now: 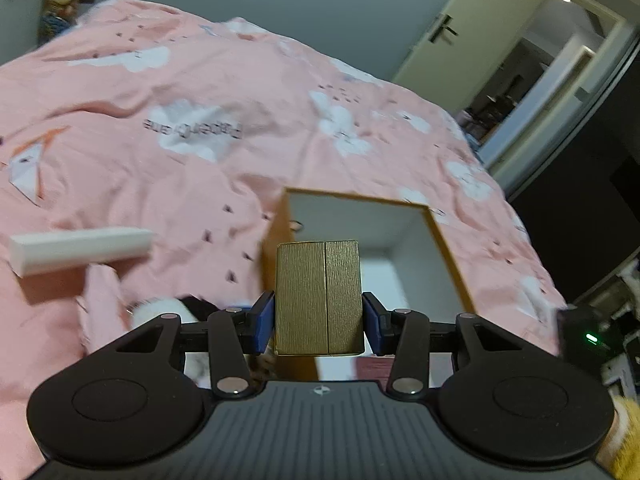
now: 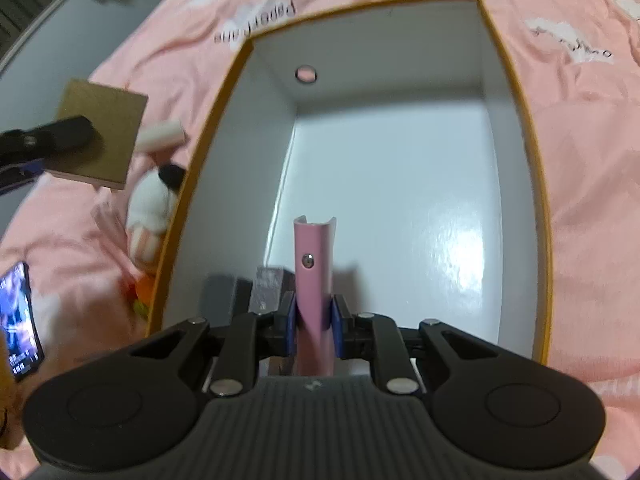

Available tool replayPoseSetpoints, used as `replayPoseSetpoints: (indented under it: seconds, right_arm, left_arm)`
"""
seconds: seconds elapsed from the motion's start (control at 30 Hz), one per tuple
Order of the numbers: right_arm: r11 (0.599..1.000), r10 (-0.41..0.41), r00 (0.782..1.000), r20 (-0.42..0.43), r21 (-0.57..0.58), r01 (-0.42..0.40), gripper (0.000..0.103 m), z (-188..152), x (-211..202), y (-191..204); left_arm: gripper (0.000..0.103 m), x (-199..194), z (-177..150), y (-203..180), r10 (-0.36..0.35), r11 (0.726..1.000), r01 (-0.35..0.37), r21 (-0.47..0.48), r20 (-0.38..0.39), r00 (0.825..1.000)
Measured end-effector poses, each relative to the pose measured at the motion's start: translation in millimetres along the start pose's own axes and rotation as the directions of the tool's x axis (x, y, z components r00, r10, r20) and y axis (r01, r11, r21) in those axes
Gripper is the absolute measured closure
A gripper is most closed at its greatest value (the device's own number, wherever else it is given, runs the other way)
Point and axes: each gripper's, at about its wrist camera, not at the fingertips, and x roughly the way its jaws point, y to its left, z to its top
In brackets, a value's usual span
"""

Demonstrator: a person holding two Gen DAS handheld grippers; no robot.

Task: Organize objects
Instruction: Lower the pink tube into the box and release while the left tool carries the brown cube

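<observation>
left hand-held gripper (image 1: 319, 322) clamps gold box (image 1: 319, 296) | right hand-held gripper (image 2: 314, 320) clamps pink tube (image 2: 313, 276)

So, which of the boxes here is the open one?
The big box with the orange rim, white inside, is open. The gold box held by the left tool and the white box on the bed are closed.

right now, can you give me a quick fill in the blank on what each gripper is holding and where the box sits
1. The left gripper is shut on a small ____-coloured box.
2. The right gripper is shut on a slim ____ device, held over the open storage box.
3. The inside of the storage box is ____.
4. The storage box sits on a pink ____ printed with white clouds.

Missing words: gold; pink; white; bedsheet
</observation>
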Motion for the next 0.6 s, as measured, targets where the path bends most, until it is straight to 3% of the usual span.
replayPoseSetpoints:
  seconds: [0.33,0.43,0.6]
  right_arm:
    - [0.999,-0.019,0.982,-0.190,0.023,0.024,0.084,25.0,28.0,6.4]
    - [0.999,-0.041,0.981,-0.187,0.026,0.046,0.084,21.5,35.1,10.7]
    - [0.997,0.015,0.988,-0.157,0.079,-0.002,0.078,13.9,28.6,9.3]
  left_arm:
    - [0.052,15.1,-17.7,-9.6,-0.041,0.999,0.041,-0.002,-0.050,0.998]
    - [0.052,17.1,-20.0,-9.7,-0.044,0.999,0.044,-0.001,-0.060,0.997]
    - [0.052,21.5,-22.9,-8.0,-0.047,0.999,0.047,0.003,-0.072,0.996]
